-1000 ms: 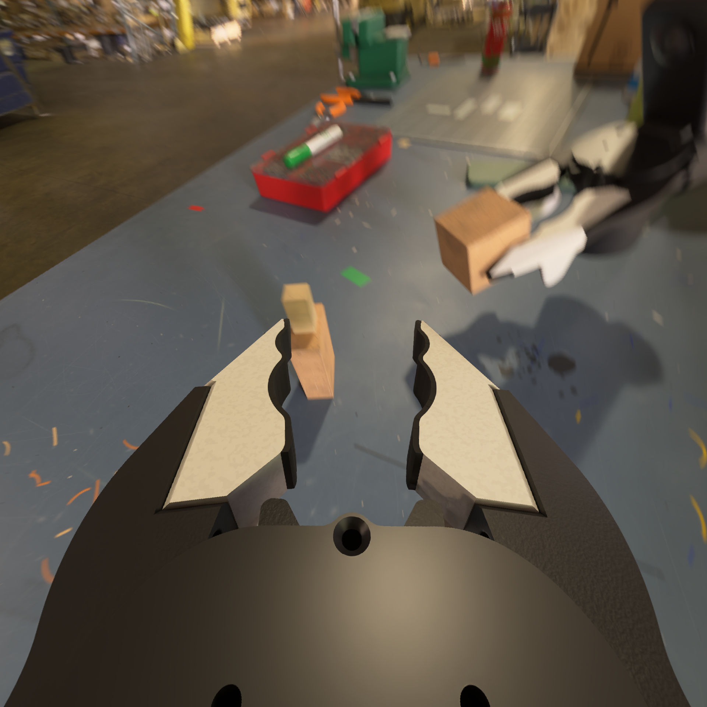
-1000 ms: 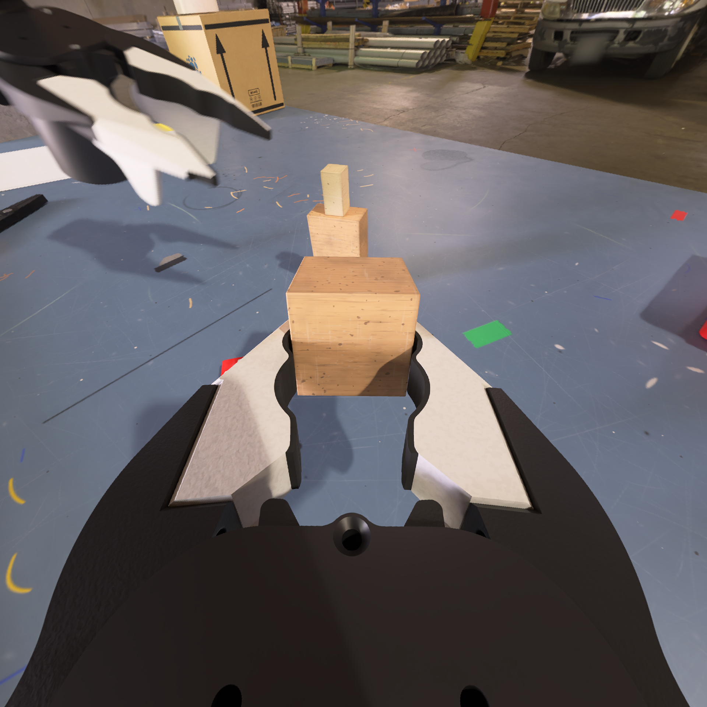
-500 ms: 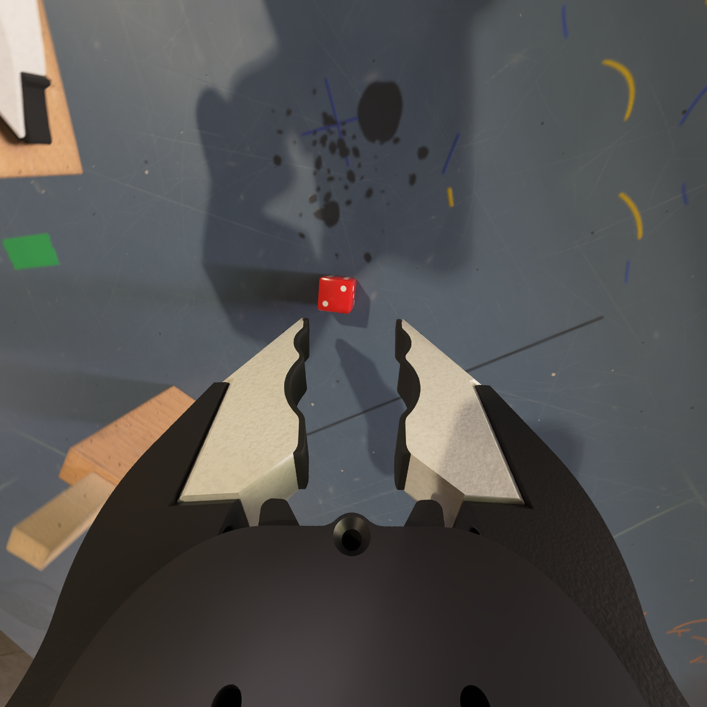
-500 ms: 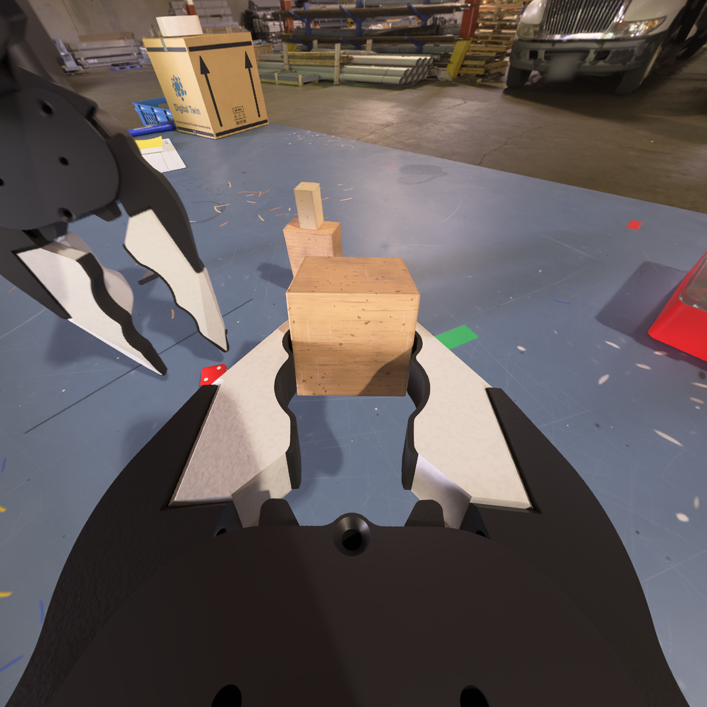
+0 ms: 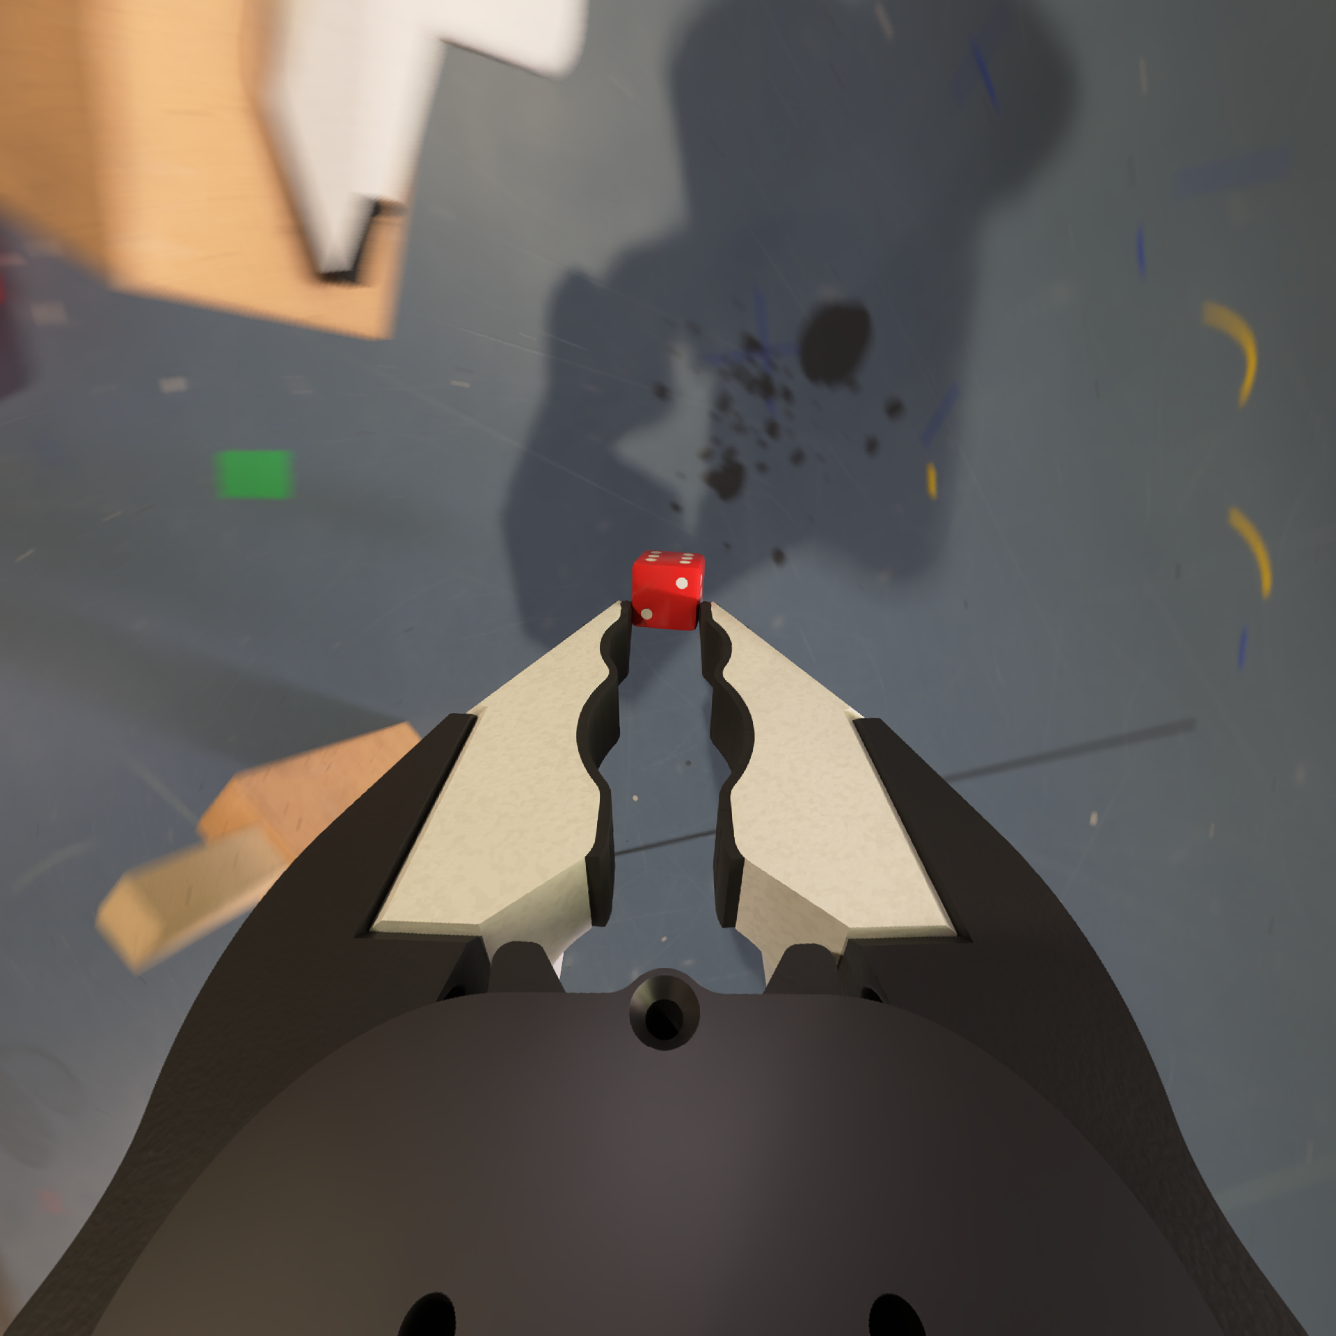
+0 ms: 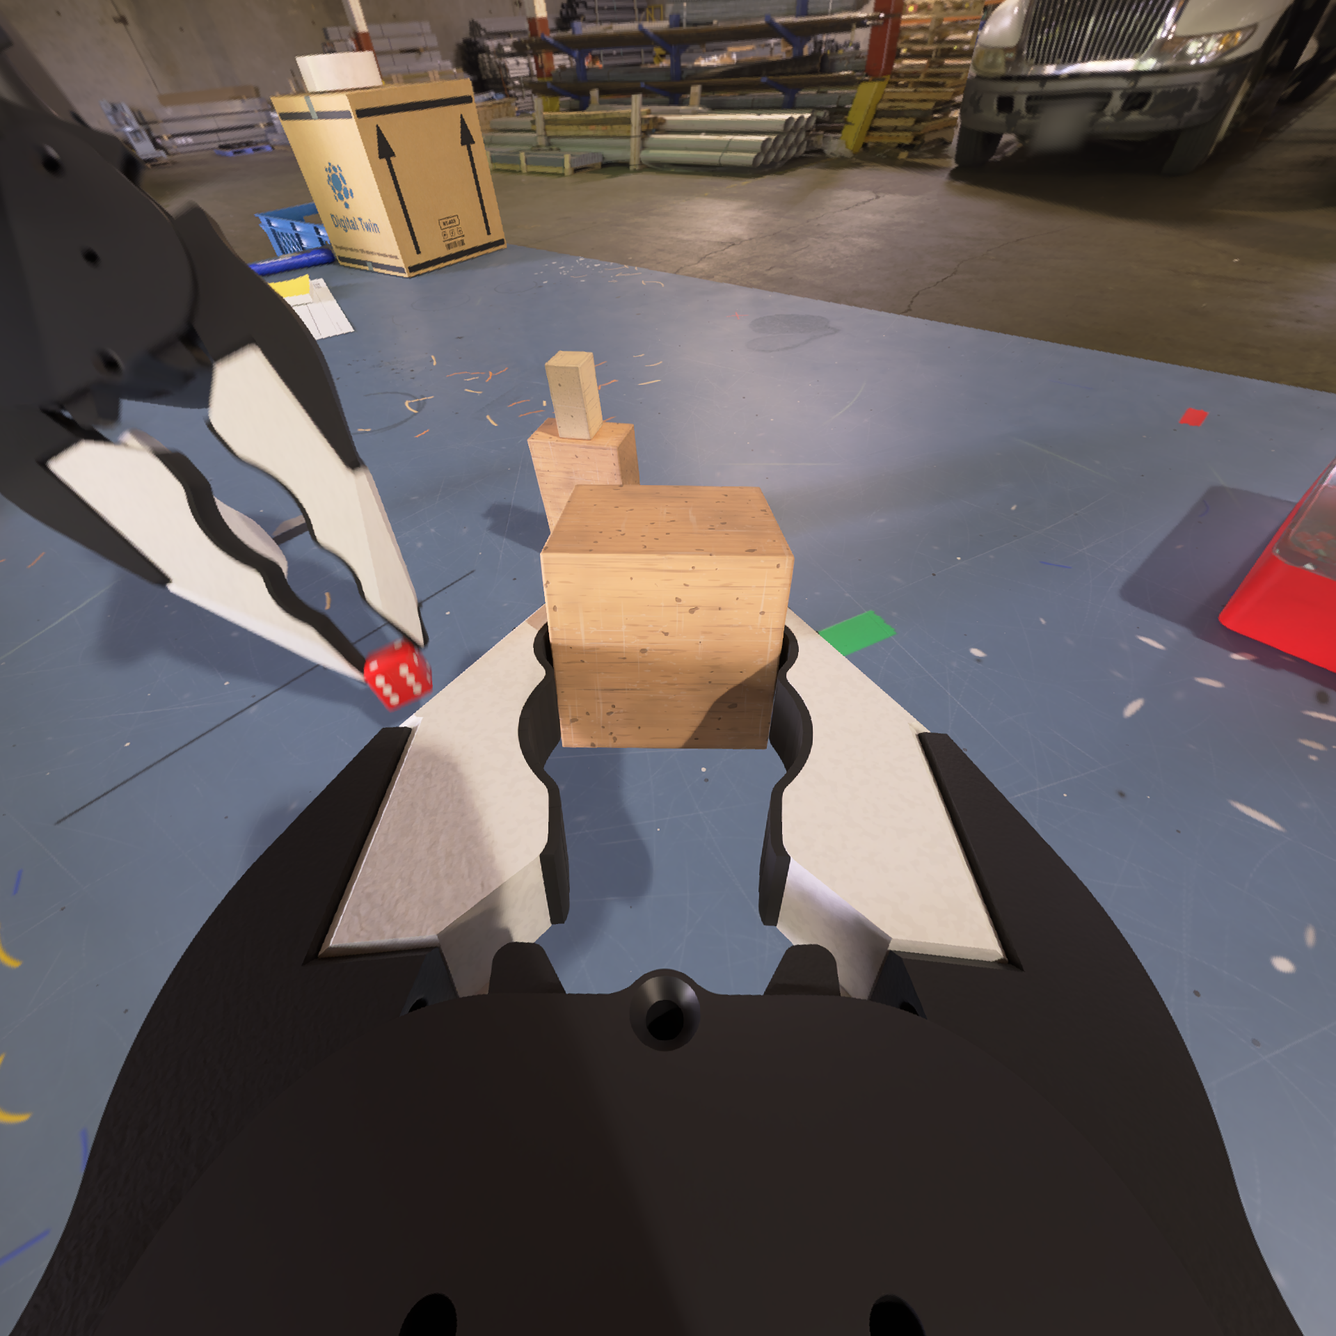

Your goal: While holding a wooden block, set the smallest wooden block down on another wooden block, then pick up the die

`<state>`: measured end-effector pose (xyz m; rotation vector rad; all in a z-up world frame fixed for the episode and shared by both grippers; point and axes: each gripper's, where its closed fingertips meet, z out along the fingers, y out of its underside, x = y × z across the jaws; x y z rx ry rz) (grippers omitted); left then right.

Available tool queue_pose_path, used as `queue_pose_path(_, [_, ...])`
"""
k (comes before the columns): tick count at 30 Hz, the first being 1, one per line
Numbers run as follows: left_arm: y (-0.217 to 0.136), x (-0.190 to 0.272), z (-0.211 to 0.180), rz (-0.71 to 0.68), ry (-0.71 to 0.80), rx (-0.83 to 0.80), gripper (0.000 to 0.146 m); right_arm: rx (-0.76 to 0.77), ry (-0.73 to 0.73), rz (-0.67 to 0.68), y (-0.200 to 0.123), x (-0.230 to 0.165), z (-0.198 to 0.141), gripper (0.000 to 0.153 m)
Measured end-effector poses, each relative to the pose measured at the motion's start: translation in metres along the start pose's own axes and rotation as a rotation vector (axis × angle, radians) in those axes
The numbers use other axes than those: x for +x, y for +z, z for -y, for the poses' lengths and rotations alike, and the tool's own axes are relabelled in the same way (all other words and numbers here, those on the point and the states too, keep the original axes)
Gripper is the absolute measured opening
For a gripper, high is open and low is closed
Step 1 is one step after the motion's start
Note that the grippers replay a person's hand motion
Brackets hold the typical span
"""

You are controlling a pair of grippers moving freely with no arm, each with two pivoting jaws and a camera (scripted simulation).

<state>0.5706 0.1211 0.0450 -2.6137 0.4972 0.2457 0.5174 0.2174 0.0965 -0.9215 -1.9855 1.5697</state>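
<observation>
Since the stack's done, left gripper (image 5: 665, 614) pinches the small red white-pipped die (image 5: 667, 590) at its tips | right gripper (image 6: 665, 651) clamps the big light wooden cube (image 6: 665, 614), keeping it aloft | smallest pale wooden block (image 6: 573, 394) stands on the mid-size wooden block (image 6: 582, 459)

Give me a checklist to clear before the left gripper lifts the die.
1. Left gripper tips on either side of the die: ok.
2. Grip depth: only the very tips touch the die, so the hold is shallow: not ok.
3. Die off the floor yet: cannot tell.
4. Right gripper shut on the big block: ok.
5. Small block standing on the mid block: ok.
6. Lift path clear of the right gripper and the stack: ok, both stand apart from the die.
</observation>
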Motion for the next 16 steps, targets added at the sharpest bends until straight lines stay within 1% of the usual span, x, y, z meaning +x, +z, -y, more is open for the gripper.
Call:
queue_pose_path(4, [-0.049,-0.036,0.006,0.291,-0.347,0.377,0.018,0.006,0.011,0.004,0.0,0.0,0.001,0.057])
queue_pose_path(6, [-0.077,-0.053,-0.003,0.427,-0.524,0.574,0.018,0.007,0.012,0.008,0.0,-0.001,0.001,0.057])
queue_pose_path(8, [-0.1,-0.07,-0.022,0.592,-0.689,0.735,0.018,0.007,0.014,0.011,0.001,-0.001,0.001,0.057])
queue_pose_path(9, [-0.105,-0.076,-0.034,0.647,-0.751,0.785,0.018,0.007,0.015,0.013,0.001,-0.002,0.001,0.057])
queue_pose_path(11, [-0.105,-0.087,-0.057,0.724,-0.871,0.811,0.018,0.008,0.018,0.017,0.001,-0.002,0.001,0.057])
queue_pose_path(14, [-0.092,-0.1,-0.076,0.733,-0.994,0.858,0.018,0.008,0.025,0.022,0.002,-0.003,0.001,0.057])
queue_pose_path(16, [-0.08,-0.105,-0.081,0.702,-1.015,0.838,0.018,0.008,0.024,0.023,0.002,-0.003,0.001,0.057])
